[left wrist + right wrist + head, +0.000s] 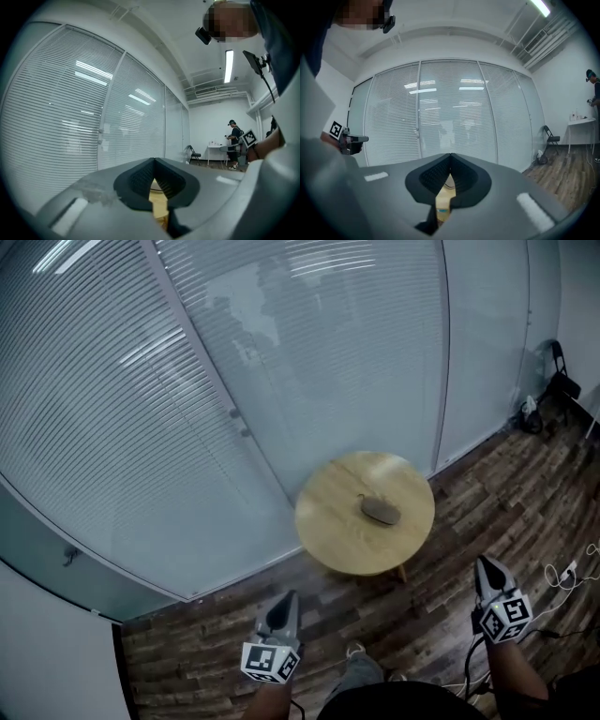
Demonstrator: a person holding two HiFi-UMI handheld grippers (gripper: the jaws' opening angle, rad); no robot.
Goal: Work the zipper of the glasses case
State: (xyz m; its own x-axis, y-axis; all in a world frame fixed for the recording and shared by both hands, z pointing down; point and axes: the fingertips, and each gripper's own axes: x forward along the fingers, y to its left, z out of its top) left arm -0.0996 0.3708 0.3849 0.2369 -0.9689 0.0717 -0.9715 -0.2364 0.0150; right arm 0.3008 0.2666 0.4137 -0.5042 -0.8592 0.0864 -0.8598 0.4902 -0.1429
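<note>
A grey-brown oval glasses case (381, 511) lies on a small round wooden table (330, 528) in the head view, its zipper pull pointing up-left. My left gripper (284, 608) is held low at the bottom left, well short of the table, jaws shut and empty. At the bottom right my right gripper (487, 569) is also shut with nothing in it, short of the table's right side. In the left gripper view the left gripper (154, 160) has its tips together, with a sliver of table behind. The right gripper (450, 155) looks the same in its own view.
A curved glass wall with blinds (234, 381) stands right behind the table. The floor (487, 493) is dark wood planks. A folding chair (561, 381) and cables (567, 573) are at the right. Another person (233, 143) stands by a white table far off.
</note>
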